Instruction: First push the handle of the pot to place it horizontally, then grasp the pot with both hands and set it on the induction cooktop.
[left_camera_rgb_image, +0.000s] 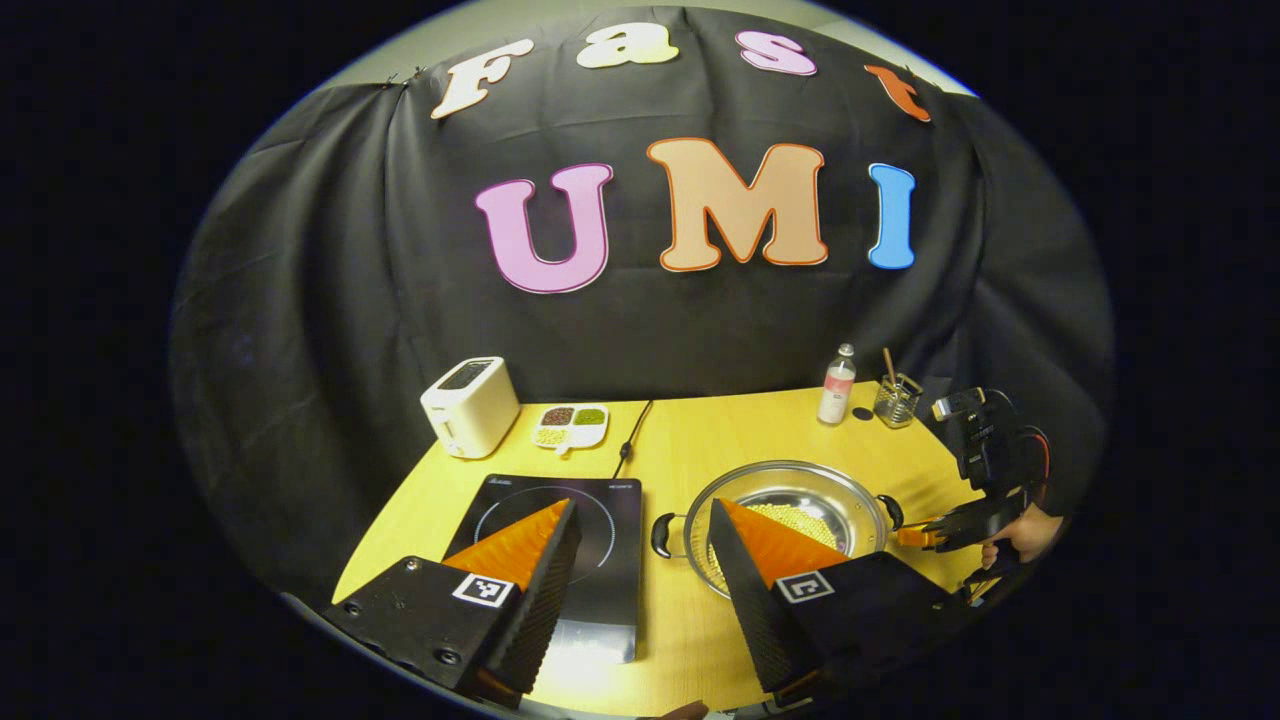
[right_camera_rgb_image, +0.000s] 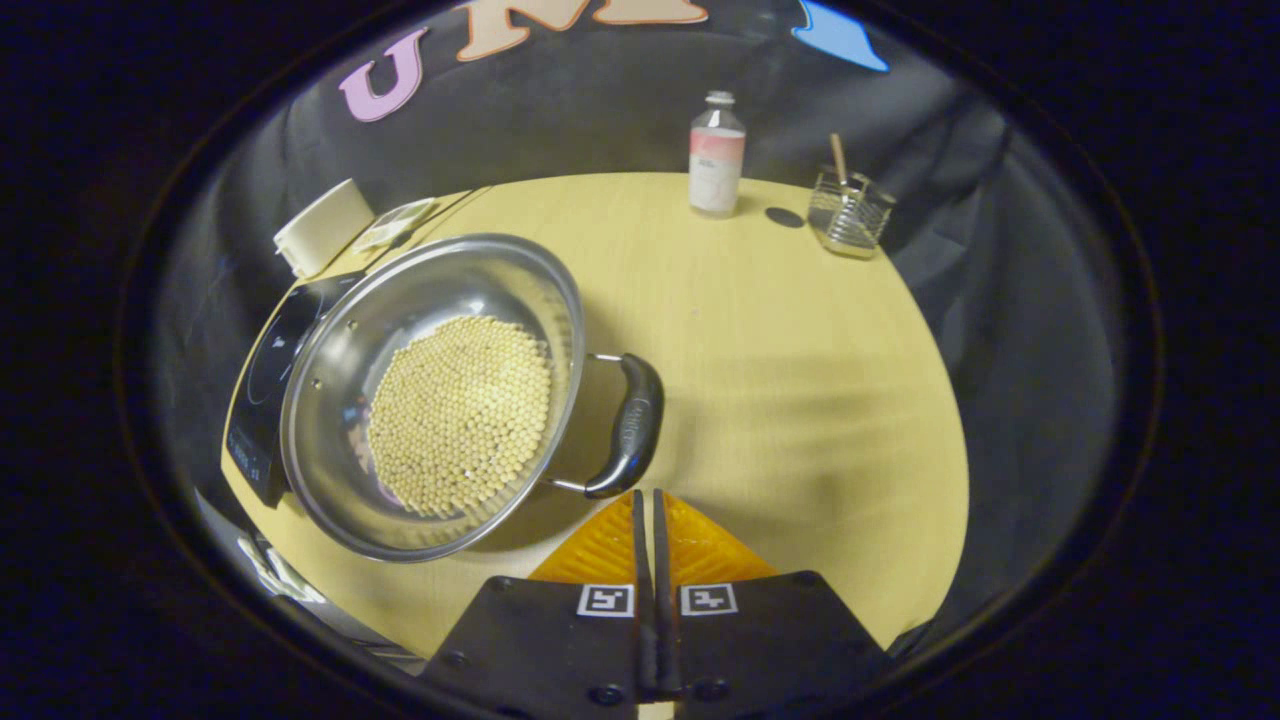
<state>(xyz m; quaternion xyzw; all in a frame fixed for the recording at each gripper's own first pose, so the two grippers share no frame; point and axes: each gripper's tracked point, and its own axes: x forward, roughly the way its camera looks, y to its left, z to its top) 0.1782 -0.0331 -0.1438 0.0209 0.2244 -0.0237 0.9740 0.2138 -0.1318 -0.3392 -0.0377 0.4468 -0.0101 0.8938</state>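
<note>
A steel pot (left_camera_rgb_image: 800, 490) holding pale round beans stands on the yellow table to the right of the black induction cooktop (left_camera_rgb_image: 600, 570). One black handle (left_camera_rgb_image: 662, 535) points toward the cooktop and the other (left_camera_rgb_image: 890, 512) points right. My left gripper (left_camera_rgb_image: 643, 505) is open wide above the table's near edge, with the pot's left handle in the gap beyond its tips. In the right gripper view the pot (right_camera_rgb_image: 330, 400) lies left of my right gripper (right_camera_rgb_image: 645, 492), which is shut and empty. Its tips sit just at the near end of the black handle (right_camera_rgb_image: 632, 425). The right gripper (left_camera_rgb_image: 918, 537) also appears beside the pot, in a hand (left_camera_rgb_image: 1025, 535).
A white toaster (left_camera_rgb_image: 470, 405) and a divided dish of beans (left_camera_rgb_image: 572, 425) stand behind the cooktop, and a black cable (left_camera_rgb_image: 630, 445) runs to it. At the back right stand a bottle (right_camera_rgb_image: 716, 155), a small dark cap (right_camera_rgb_image: 783, 216) and a glass holder (right_camera_rgb_image: 848, 210). Bare table (right_camera_rgb_image: 800, 380) lies right of the pot.
</note>
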